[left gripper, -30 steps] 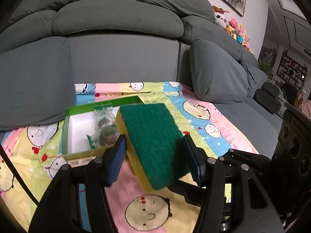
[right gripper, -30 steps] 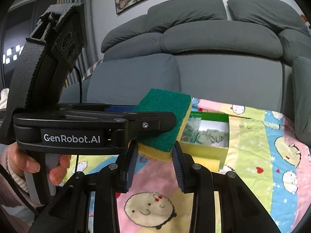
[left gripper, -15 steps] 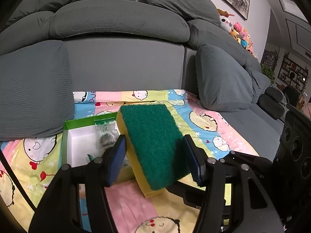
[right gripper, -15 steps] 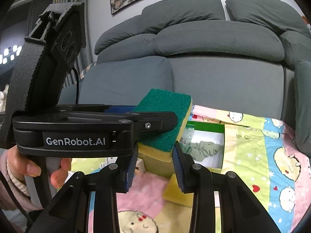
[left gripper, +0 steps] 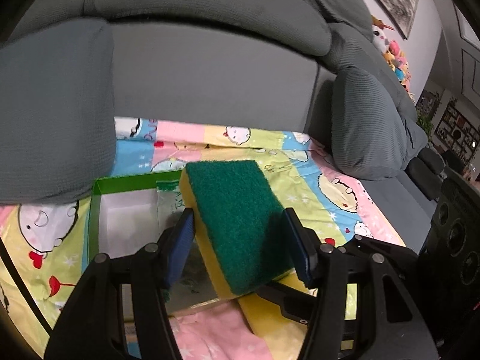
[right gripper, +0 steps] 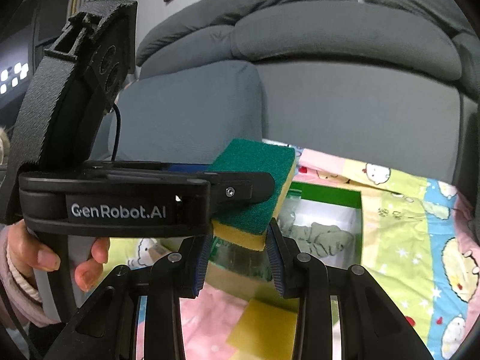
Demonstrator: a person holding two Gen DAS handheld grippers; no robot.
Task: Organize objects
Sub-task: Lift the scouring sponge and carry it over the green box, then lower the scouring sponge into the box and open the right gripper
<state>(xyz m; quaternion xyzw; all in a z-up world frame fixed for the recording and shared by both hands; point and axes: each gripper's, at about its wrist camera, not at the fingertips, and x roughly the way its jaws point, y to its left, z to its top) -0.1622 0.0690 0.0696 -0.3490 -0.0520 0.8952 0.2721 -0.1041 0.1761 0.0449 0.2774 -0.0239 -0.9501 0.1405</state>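
The left gripper point(left gripper: 240, 240) is holding a sponge point(left gripper: 237, 225), green scouring face up and yellow foam beneath, its blue-padded jaws clamping the sponge's two long sides. The sponge is hanging tilted in the air above a green box point(left gripper: 120, 186) with a white interior. The box is sitting on a cartoon-print blanket point(left gripper: 324, 198) spread over the seat of a grey sofa point(left gripper: 210, 72). Inside the box, a clear packet point(right gripper: 318, 234) with grey-green contents is lying on the white floor.

In the right wrist view, the right gripper point(right gripper: 238, 258) is sitting just below the sponge's near end; its jaws are standing partly apart, and whether the pads are touching the yellow foam cannot be told. A person's hand point(right gripper: 60, 255) is wrapping around the left gripper's handle at the left edge. A second yellow sponge point(right gripper: 264, 327) is lying on the blanket just in front of the box, below the right jaws.
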